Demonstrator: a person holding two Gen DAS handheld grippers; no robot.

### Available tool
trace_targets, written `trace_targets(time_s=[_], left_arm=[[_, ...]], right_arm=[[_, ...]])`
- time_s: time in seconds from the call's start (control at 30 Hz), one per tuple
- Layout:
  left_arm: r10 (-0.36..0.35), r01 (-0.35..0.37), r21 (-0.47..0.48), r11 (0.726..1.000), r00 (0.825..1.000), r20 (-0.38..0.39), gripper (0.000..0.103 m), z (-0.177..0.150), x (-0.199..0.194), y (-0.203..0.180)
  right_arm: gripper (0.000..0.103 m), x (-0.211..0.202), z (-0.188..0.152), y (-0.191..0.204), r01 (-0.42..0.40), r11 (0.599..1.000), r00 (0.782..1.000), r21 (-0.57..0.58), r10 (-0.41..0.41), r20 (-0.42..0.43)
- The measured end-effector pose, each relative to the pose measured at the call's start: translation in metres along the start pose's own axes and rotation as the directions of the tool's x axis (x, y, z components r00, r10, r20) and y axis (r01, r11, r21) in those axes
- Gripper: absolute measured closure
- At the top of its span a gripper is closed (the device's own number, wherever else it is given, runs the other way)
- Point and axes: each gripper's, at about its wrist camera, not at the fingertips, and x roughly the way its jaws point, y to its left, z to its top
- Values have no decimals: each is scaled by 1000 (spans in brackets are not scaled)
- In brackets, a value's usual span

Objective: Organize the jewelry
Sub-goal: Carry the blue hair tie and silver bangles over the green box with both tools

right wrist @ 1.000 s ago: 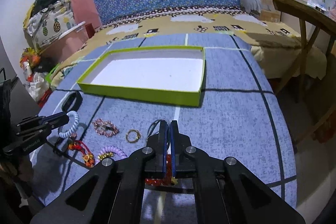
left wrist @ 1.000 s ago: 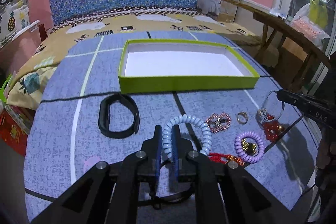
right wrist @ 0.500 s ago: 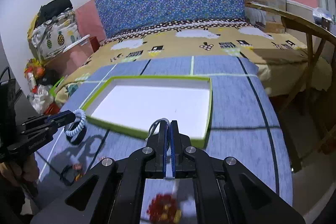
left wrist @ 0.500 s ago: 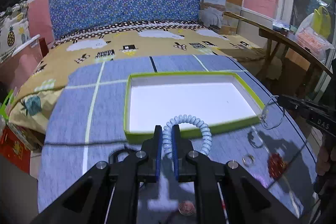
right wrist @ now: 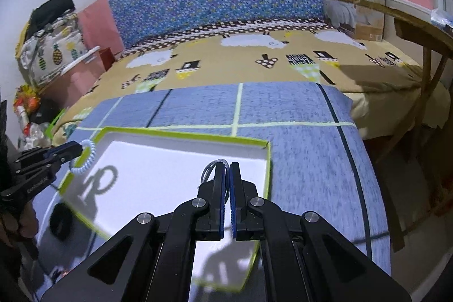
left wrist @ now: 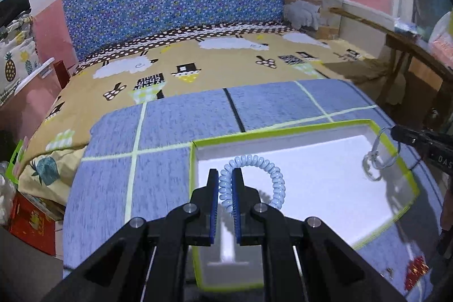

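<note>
My left gripper (left wrist: 225, 174) is shut on a pale blue coil bracelet (left wrist: 273, 177), which loops up and to the right of the fingers above the left part of the green-rimmed white tray (left wrist: 283, 131). My right gripper (right wrist: 226, 169) is shut on a thin clear bangle (right wrist: 212, 167) above the tray's (right wrist: 184, 133) right side. The left wrist view shows the right gripper (left wrist: 395, 132) with the clear bangle (left wrist: 378, 157) hanging over the tray's right rim. In the right wrist view the left gripper (right wrist: 78, 149) holds the coil (right wrist: 87, 157) over the left rim.
The tray lies on a blue checked blanket (left wrist: 184, 115) over a bed with a yellow patterned sheet. A black wristband (right wrist: 61, 221) and red beads (left wrist: 414, 271) lie on the blanket on the near side of the tray. A wooden table (right wrist: 419, 27) stands at the right.
Both grippers have travelled forward from the jewelry pile to above the tray, carrying the coil bracelet and the clear bangle. The pile has slipped nearly out of view.
</note>
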Motion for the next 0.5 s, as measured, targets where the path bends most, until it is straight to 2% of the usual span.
trace_targets(time_s=[0.23, 0.5], left_arm=[[33, -32, 12, 999, 998, -53, 93, 9, 33, 0], [17, -17, -4, 1000, 995, -97, 93, 4, 50, -3]], right_arm=[[101, 30, 12, -10, 26, 1000, 999, 11, -26, -34], [100, 43, 9, -13, 37, 999, 996, -2, -37, -78]])
